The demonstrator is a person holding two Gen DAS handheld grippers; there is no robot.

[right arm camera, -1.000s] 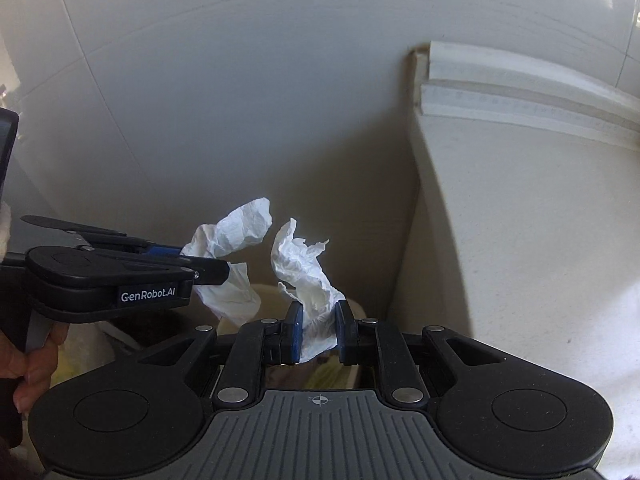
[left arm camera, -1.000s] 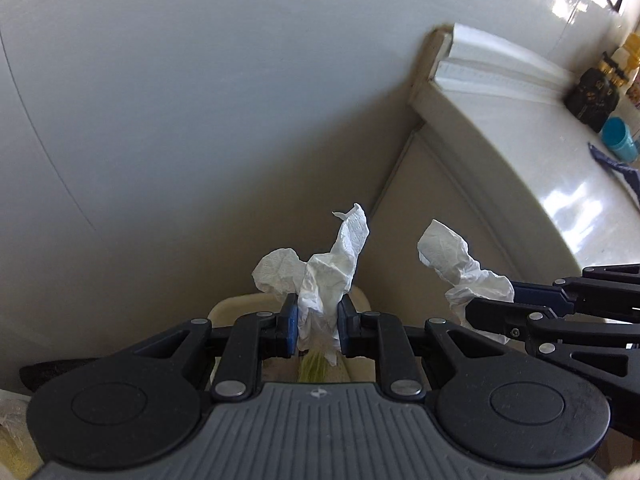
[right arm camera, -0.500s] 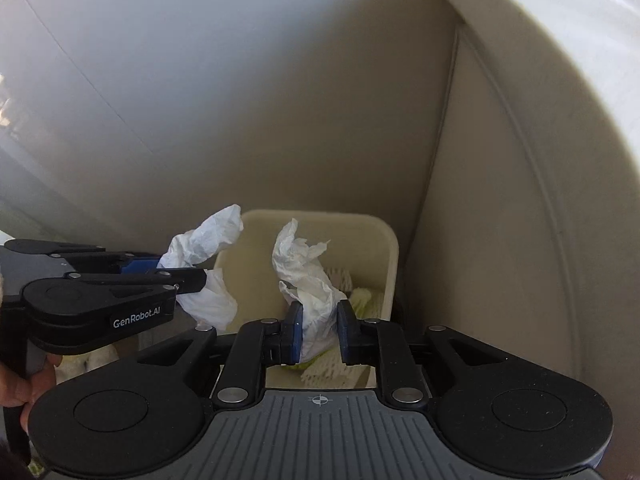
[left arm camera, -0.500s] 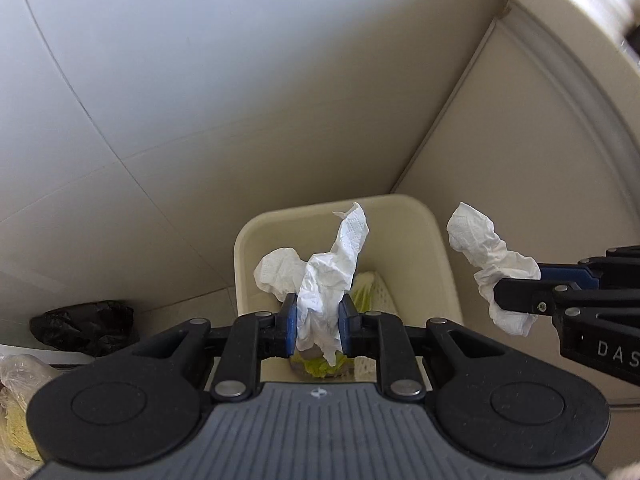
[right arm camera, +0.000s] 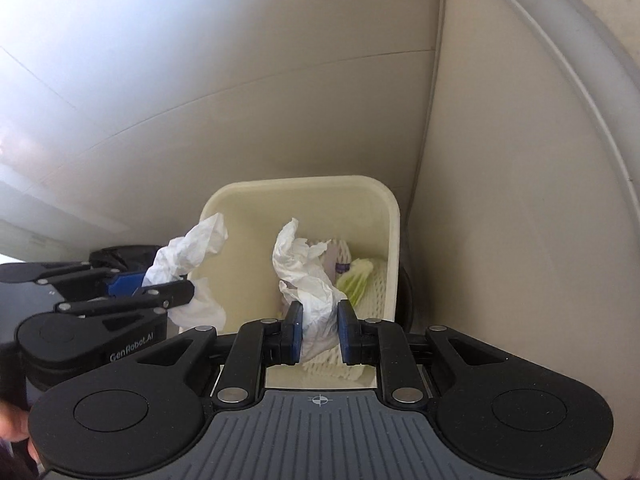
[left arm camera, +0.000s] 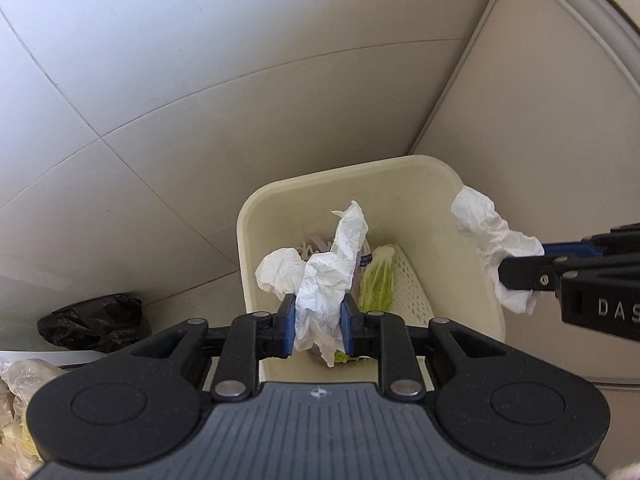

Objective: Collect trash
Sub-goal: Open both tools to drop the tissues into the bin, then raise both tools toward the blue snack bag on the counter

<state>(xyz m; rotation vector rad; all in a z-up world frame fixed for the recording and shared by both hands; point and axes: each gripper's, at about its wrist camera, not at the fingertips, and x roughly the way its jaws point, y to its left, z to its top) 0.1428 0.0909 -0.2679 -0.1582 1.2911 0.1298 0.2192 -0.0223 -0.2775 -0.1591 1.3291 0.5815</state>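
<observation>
A cream trash bin (left arm camera: 440, 184) stands on the floor in a corner; it also shows in the right wrist view (right arm camera: 304, 186). My left gripper (left arm camera: 319, 323) is shut on a crumpled white tissue (left arm camera: 332, 264) held over the bin's opening. My right gripper (right arm camera: 318, 330) is shut on a second crumpled white tissue (right arm camera: 308, 276), also over the bin. Each gripper shows in the other view: the right one (left arm camera: 520, 276) with its tissue (left arm camera: 492, 236) at the bin's right rim, the left one (right arm camera: 160, 292) with its tissue (right arm camera: 192, 248) at the left rim.
Inside the bin lie green cabbage leaves (left arm camera: 376, 280) and white foam netting (left arm camera: 412, 288). A black plastic bag (left arm camera: 92, 322) lies on the tiled floor left of the bin. A clear bag (left arm camera: 20, 384) sits at the lower left. A cabinet side (left arm camera: 540, 140) rises right of the bin.
Both grippers have tilted down and moved toward the bin, each still holding its tissue. The bin now fills more of both views; the countertop has gone out of sight.
</observation>
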